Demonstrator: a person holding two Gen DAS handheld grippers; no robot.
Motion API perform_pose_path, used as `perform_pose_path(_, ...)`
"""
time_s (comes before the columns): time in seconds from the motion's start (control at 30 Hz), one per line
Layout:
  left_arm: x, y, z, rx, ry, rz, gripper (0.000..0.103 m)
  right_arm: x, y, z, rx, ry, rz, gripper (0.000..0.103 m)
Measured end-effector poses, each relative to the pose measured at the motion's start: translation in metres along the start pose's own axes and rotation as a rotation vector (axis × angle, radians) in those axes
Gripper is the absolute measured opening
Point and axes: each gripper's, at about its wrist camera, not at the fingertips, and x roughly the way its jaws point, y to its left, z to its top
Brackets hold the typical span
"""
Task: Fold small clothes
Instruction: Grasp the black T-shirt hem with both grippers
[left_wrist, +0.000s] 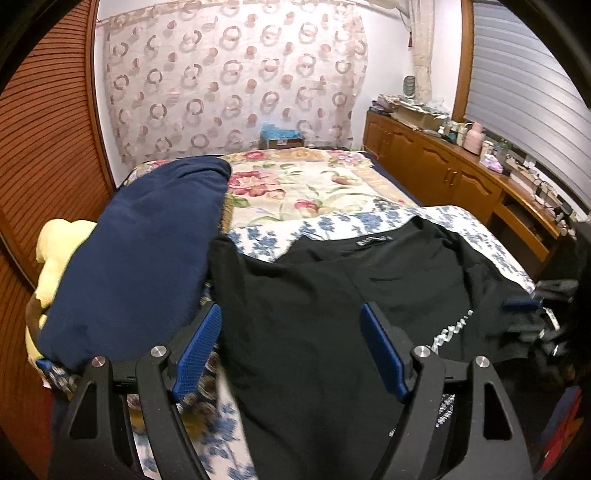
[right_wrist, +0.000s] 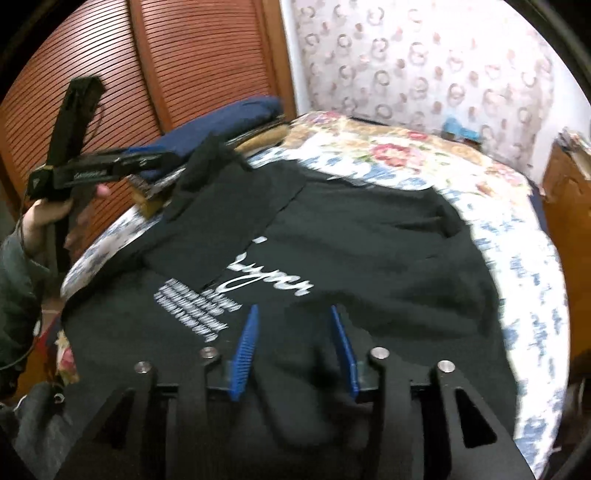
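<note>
A black T-shirt (left_wrist: 332, 295) with white lettering lies spread on the bed, one side folded over its middle; it also shows in the right wrist view (right_wrist: 369, 240). My left gripper (left_wrist: 291, 321) is open and empty, hovering over the shirt's left part. In the right wrist view the left gripper (right_wrist: 177, 155) is held up at the shirt's far left edge. My right gripper (right_wrist: 293, 314) is open with a moderate gap, low over the shirt's near hem below the lettering (right_wrist: 273, 284). The right gripper also shows at the shirt's right edge in the left wrist view (left_wrist: 524, 302).
A folded navy garment (left_wrist: 140, 251) lies on the left of the bed over a yellow cloth (left_wrist: 59, 251). The bed has a floral cover (left_wrist: 295, 184) and a blue-flowered sheet (right_wrist: 524, 295). A wooden cabinet (left_wrist: 443, 173) with clutter stands right, a slatted wardrobe (right_wrist: 110, 74) left.
</note>
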Motion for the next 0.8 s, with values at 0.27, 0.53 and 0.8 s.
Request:
perform_pose_path(0.27,0.021,0.013,0.018,0.040,0.044,0.033,0.067,-0.004,-0.057,0.018,0.040,-0.030,-0.168,0.049)
perform_pose_path(0.53,0.040,0.020,0.025,0.064,0.085,0.055,0.049,0.027,-0.108,0.025,0.091,0.039,-0.232,0.049)
perform_pose_path(0.8,0.049,0.024,0.023,0.078,0.120,0.071,0.042,0.061,-0.112,0.039,0.077,0.088,-0.169,0.049)
